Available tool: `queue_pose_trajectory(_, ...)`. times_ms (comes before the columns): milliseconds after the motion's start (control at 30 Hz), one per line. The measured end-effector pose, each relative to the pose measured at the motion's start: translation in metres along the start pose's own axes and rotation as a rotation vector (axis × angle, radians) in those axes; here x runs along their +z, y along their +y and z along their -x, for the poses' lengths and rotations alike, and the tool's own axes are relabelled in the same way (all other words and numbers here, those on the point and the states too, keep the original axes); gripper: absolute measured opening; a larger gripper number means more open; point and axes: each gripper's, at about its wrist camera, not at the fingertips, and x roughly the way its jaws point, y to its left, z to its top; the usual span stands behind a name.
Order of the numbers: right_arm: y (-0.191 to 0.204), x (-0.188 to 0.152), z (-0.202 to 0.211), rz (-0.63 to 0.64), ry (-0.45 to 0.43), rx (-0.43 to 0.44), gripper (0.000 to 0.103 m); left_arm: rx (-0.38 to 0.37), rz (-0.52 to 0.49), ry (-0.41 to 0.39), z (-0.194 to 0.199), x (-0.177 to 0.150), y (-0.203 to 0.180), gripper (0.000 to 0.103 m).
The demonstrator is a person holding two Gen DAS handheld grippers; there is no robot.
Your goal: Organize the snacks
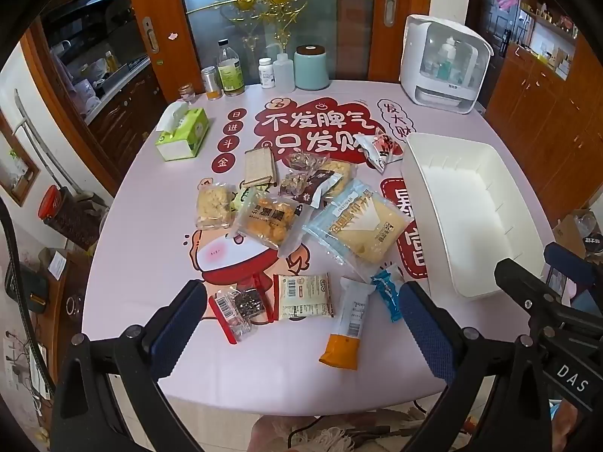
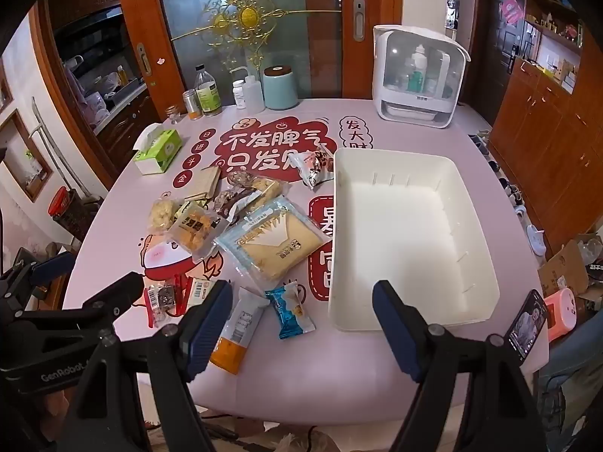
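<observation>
Several snack packets lie scattered on the pink table (image 1: 150,248). A large pale-blue and yellow packet (image 1: 356,222) lies mid-table, also in the right wrist view (image 2: 271,241). An orange-ended packet (image 1: 345,327) and a small blue packet (image 1: 388,293) lie near the front. An empty white bin (image 1: 463,207) stands at the right, and shows in the right wrist view (image 2: 407,241). My left gripper (image 1: 301,324) is open above the front packets. My right gripper (image 2: 301,324) is open near the bin's front edge. Both are empty.
A green tissue box (image 1: 182,133) sits at the left back. Bottles and a teal canister (image 1: 312,67) line the far edge. A white appliance (image 1: 444,62) stands back right. A phone (image 2: 525,324) is at the right front.
</observation>
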Motion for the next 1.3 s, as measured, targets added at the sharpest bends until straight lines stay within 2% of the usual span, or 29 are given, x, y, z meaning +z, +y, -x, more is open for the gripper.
queue_pose_trajectory(567, -0.001, -0.001, -0.001, -0.004, 0.004, 0.006, 0.078, -0.007, -0.008, 0.001, 0.010, -0.006, -0.005, 0.101)
queue_pose_trajectory(1300, 0.002, -0.001, -0.003, 0.003, 0.005, 0.011, 0.078, -0.008, 0.000, 0.010, 0.001, -0.006, -0.001, 0.101)
